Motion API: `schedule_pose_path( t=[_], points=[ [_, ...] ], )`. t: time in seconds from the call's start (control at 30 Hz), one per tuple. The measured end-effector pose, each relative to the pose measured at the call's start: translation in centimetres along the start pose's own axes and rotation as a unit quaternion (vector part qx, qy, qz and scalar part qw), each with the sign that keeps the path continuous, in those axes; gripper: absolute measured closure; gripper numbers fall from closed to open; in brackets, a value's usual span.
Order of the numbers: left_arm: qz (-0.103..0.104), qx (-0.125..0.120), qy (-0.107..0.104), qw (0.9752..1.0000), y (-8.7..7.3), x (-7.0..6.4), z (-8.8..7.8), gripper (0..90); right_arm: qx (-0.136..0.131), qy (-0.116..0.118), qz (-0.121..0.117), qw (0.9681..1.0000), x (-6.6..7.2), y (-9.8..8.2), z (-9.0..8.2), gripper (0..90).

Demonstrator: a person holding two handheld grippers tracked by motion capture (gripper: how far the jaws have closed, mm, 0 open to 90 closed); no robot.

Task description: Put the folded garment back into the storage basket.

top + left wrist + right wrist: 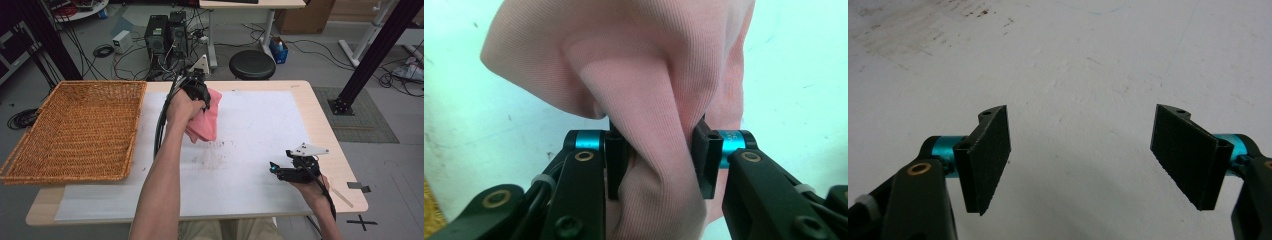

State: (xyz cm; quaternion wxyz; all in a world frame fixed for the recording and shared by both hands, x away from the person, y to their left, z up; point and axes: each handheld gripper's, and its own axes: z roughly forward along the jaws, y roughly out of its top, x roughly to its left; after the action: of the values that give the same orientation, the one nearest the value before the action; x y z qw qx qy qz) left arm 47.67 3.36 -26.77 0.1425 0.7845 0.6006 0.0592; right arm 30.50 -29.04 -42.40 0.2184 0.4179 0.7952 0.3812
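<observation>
Pink ribbed cloth (644, 75) hangs bunched, pinched in left gripper (659, 160); right gripper (1080, 155) gapes wide, holding nothing.

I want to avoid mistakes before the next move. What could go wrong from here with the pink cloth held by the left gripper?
1. The left gripper pinches only a bunched fold of the pink cloth, so it might slip out.
2. The cloth hangs loose below the grip; its low end could drag on the white sheet or catch on the rim of the wicker basket if carried there.
3. The right gripper is open and apart, so it could not catch a fall.
</observation>
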Motion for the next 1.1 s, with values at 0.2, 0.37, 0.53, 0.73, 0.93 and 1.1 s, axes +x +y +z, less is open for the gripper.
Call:
schedule_pose_path(
  t=[0.2,0.37,0.53,0.73,0.93,1.1],
  points=[
    [0.004,-0.005,-0.004,1.0,0.7,0.0,-1.5,66.6,0.0,-0.002,0.001,1.0,0.0,0.1,0.0,23.7],
    [0.0,-0.004,-0.002,1.0,0.5,0.8,-1.7,66.6,0.001,-0.001,0.0,1.0,0.1,0.2,0.0,23.8],
    [-0.016,-0.007,-0.001,0.9998,0.0,2.5,-2.2,66.6,0.002,0.001,-0.002,1.0,0.2,0.3,0.1,23.8],
    [-0.037,-0.008,0.002,0.9993,-0.8,5.3,-2.8,66.5,0.004,0.005,-0.006,1.0,0.6,0.5,0.4,23.8],
    [-0.064,-0.008,0.004,0.9979,-1.9,8.6,-3.5,66.5,0.006,0.006,-0.009,0.9999,0.8,0.6,0.6,23.8],
    [-0.088,-0.009,0.008,0.996,-3.0,11.5,-4.1,66.5,0.007,0.006,-0.008,0.9999,0.9,0.5,0.7,23.8]
  ],
)
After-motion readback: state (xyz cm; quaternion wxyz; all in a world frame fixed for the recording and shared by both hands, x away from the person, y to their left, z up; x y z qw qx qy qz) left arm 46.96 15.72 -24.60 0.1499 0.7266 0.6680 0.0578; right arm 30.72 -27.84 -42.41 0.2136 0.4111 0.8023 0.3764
